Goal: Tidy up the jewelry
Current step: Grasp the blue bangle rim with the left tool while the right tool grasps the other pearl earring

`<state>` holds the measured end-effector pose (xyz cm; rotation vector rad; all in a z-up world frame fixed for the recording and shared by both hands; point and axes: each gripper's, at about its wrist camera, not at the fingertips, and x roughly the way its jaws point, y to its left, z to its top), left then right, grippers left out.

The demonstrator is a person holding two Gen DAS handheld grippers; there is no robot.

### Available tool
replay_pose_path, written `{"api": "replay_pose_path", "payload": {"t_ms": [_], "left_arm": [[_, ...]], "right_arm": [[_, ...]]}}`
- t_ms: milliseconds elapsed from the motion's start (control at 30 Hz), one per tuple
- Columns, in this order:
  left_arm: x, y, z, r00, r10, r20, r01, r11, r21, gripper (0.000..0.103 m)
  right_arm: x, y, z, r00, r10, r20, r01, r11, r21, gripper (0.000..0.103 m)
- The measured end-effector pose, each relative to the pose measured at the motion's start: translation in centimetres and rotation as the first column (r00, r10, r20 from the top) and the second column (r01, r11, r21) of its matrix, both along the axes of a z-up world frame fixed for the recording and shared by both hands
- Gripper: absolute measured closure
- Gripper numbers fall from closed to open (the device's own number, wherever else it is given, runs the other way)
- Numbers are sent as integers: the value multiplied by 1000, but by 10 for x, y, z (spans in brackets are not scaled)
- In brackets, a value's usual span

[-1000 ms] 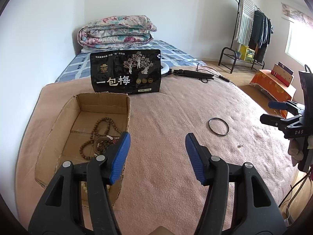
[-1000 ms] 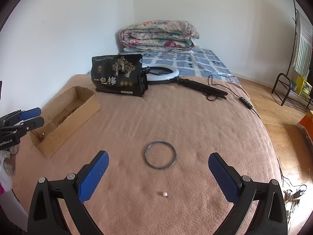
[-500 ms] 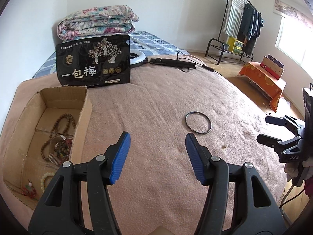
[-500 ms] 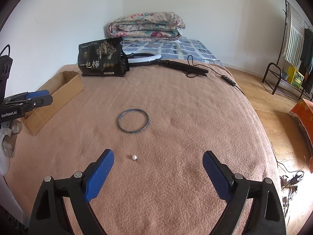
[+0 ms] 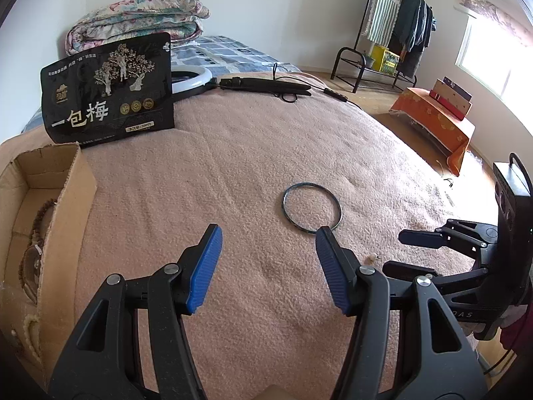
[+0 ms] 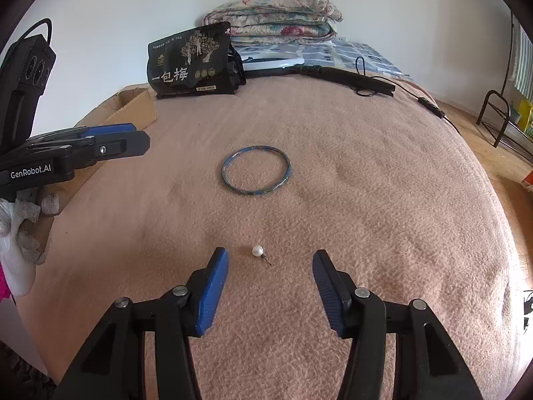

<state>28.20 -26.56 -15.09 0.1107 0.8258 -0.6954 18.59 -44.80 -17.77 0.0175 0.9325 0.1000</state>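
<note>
On the pink blanket lie a thin blue bangle and, nearer, a small pearl stud earring. My right gripper is low over the blanket with its jaws closing. The pearl sits between the blue fingertips, closer to the left one, and neither pad touches it. My left gripper is open and holds nothing, and the bangle lies just past its right fingertip. A cardboard box at the left holds bead bracelets.
A black snack bag stands at the back, beside a ring light with its black stand and cable. Behind is a folded quilt. The bed drops off at the right toward a clothes rack and an orange-covered table.
My left gripper swung right, away from the box and toward the bangle. My right gripper sank toward the pearl and its jaws narrowed a lot.
</note>
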Motion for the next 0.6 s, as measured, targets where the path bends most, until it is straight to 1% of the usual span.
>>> {"api": "replay_pose_path", "payload": {"t_ms": [33, 133, 467, 567, 600], "left_arm": [[2, -3, -2, 1000, -4, -6, 4, 1000, -1, 43], [8, -10, -9, 1000, -15, -27, 14, 1000, -8, 43], [22, -39, -27, 996, -50, -69, 50, 999, -5, 42], [22, -50, -32, 995, -68, -73, 68, 998, -1, 33], [21, -54, -33, 994, -76, -72, 76, 997, 3, 33]], "right_arm": [[2, 1, -2, 1000, 5, -4, -5, 1000, 0, 58], [8, 2, -9, 1000, 20, -18, -19, 1000, 11, 63], [16, 2, -18, 1000, 23, -17, -23, 1000, 6, 68], [16, 1, -19, 1000, 24, -17, -24, 1000, 4, 70], [16, 1, -19, 1000, 24, -20, -24, 1000, 3, 71]]}}
